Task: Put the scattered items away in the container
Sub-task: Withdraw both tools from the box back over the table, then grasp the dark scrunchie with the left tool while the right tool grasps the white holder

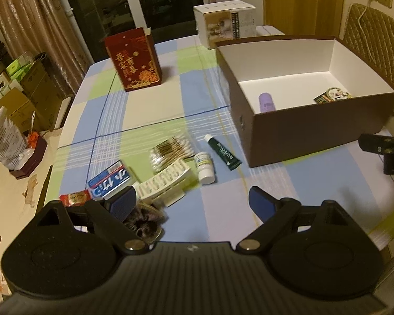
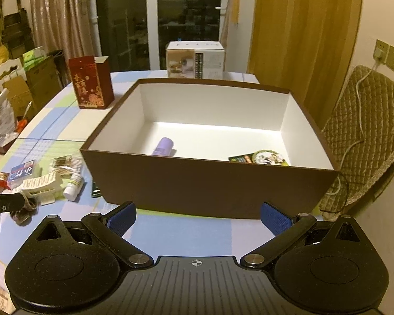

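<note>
Both grippers, left and right, splayed wide, empty; matte brown cardboard box, smooth white inside.

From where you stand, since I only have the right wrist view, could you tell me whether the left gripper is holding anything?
Observer: No. The left gripper is open and empty, hovering over the tablecloth beside the pile.
Operator: Thank you. What is the dark thing poking out by the box's corner?
Observer: A dark green tube with a white cap, lying flat on the cloth, apart from the brown box.
Operator: Is there anything on the box wall facing the pile?
Observer: Yes, a small round hole low in that wall.
</note>
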A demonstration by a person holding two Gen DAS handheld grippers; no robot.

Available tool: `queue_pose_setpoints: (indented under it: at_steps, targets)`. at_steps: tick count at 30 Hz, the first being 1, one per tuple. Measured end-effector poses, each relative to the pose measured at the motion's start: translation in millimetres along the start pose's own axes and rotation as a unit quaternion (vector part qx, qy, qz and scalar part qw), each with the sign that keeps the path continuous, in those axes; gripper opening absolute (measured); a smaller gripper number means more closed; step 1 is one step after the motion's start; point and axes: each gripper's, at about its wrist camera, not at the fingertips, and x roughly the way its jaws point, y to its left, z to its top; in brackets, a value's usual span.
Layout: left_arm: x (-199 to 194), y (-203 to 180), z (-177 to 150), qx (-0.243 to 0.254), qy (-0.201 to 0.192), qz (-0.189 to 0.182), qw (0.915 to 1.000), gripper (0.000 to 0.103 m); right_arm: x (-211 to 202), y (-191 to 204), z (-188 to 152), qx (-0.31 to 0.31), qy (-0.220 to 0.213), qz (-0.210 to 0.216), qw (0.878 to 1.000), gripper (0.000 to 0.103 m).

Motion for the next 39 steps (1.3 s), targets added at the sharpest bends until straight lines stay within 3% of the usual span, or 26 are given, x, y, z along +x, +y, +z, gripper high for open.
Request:
queue_pose_setpoints:
  at_steps: [8,15,20,26,29,32,37,39]
  targets:
    - [3.7,35.5,-27.8,-0.025,0.021,0.017,0.9993,0.091,9.4,29.1,3.0,-0.034,0.009,0.028,0.999,0.103]
    - [10.1,86.4,-62.0,-0.070,0.043,0.020,0.9964,0.089,28.6,68.3,1.2,-0.044,0.041,0.086,0.995,0.103]
    - [24.4,106.8,-82.7,-0.088,0.053,-0.008,0.9947,0.069,45.6,97.7,-3.9,-0.052,0.061,0.113,0.990,0.103]
    - [51.9,104.7,-79.7,-0.105,0.037,-0.058,0.9921,0.065,64.0,107.7,-8.4,-0.045,0.088,0.106,0.989,0.103]
    - [62.4,95.3,-66.6,-0.088,0.022,-0.054,0.9944,0.064,72.4,101.1,-8.7,-0.039,0.094,0.097,0.990,0.103]
    - [79.1,88.7,-56.8,-0.084,0.036,-0.048,0.9947,0.064,82.0,92.6,-8.2,-0.024,0.106,0.085,0.990,0.103]
    - [99.5,86.7,-53.0,-0.092,0.049,-0.040,0.9937,0.047,92.5,84.5,-6.9,-0.001,0.122,0.086,0.989,0.103]
    - [102.9,87.9,-53.9,-0.092,0.049,-0.035,0.9940,0.036,94.6,85.5,-6.3,0.001,0.126,0.096,0.987,0.103]
